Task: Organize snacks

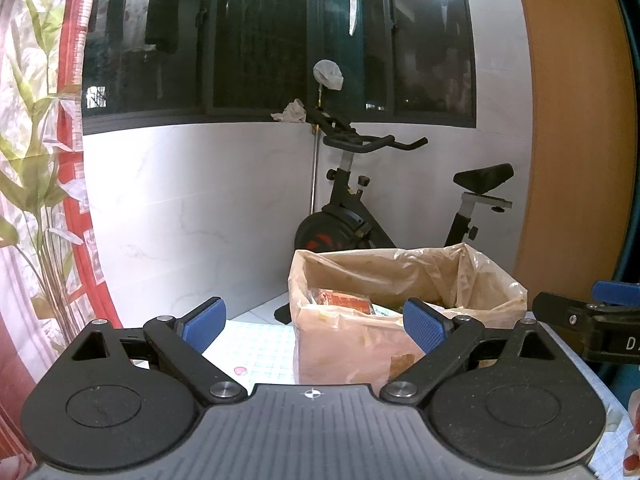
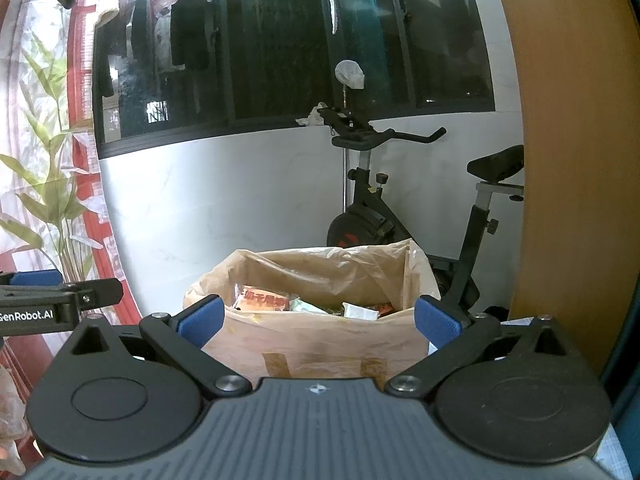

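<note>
I hold both grippers just short of the plastic-lined cardboard box (image 2: 316, 344): my right gripper (image 2: 316, 318) faces it squarely, fingers spread wide and empty; my left gripper (image 1: 316, 326), likewise agape, sits off its left side. Snack packets (image 2: 262, 300) lie inside the box.

A home, likely an enclosed balcony: ahead of the tongs an exercise bike (image 1: 360, 208) stands beneath dark windows (image 1: 280, 40) hung with laundry (image 2: 176, 20).

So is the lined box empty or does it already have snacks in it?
Not empty: the lined box holds several snack packets, visible over its front edge. How full, cannot tell.
</note>
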